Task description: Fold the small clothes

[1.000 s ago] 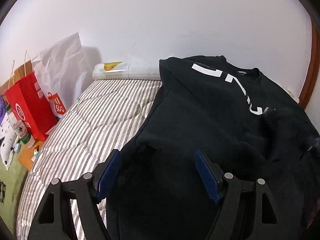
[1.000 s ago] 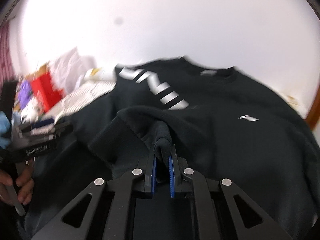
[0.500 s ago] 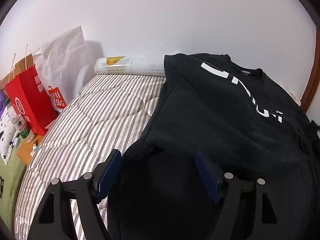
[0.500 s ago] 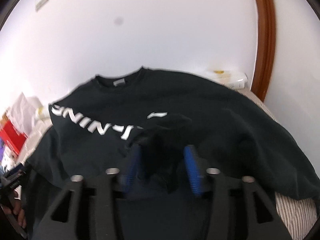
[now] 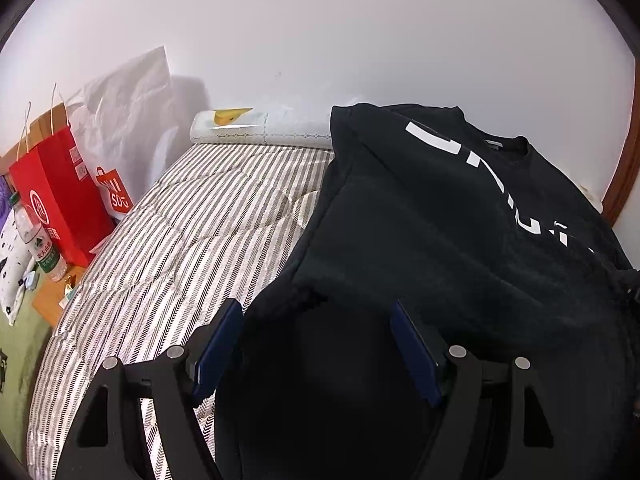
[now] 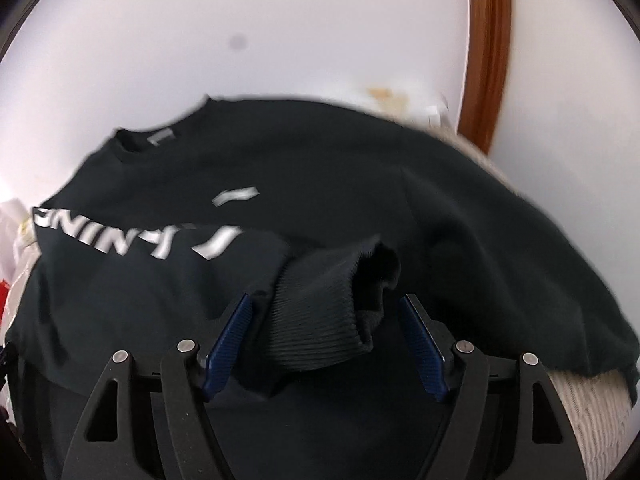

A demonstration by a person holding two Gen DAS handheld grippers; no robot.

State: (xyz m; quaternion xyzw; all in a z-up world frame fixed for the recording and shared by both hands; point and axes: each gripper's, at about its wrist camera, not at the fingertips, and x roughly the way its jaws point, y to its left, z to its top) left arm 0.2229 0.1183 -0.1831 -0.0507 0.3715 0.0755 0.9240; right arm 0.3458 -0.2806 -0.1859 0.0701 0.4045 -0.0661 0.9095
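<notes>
A black sweatshirt (image 5: 432,216) with white lettering lies spread on the striped bed (image 5: 192,232). In the left wrist view my left gripper (image 5: 316,316) stands open over the sweatshirt's near left edge, its blue pads (image 5: 218,344) apart from the cloth. In the right wrist view the sweatshirt (image 6: 460,216) fills the middle, and a ribbed sleeve cuff (image 6: 332,300) lies folded onto its front. My right gripper (image 6: 326,312) is opening; the cuff rests between its pads (image 6: 420,340), which do not press on it.
A red paper bag (image 5: 56,196), a white bag (image 5: 120,120) and a water bottle (image 5: 38,240) stand left of the bed. A white pillow (image 5: 256,128) lies at the wall. A brown door frame (image 6: 486,52) rises at the right.
My right gripper has let go of the sleeve cuff and opened wide, swinging rightward so the door frame came into view. The left gripper has stayed open in place.
</notes>
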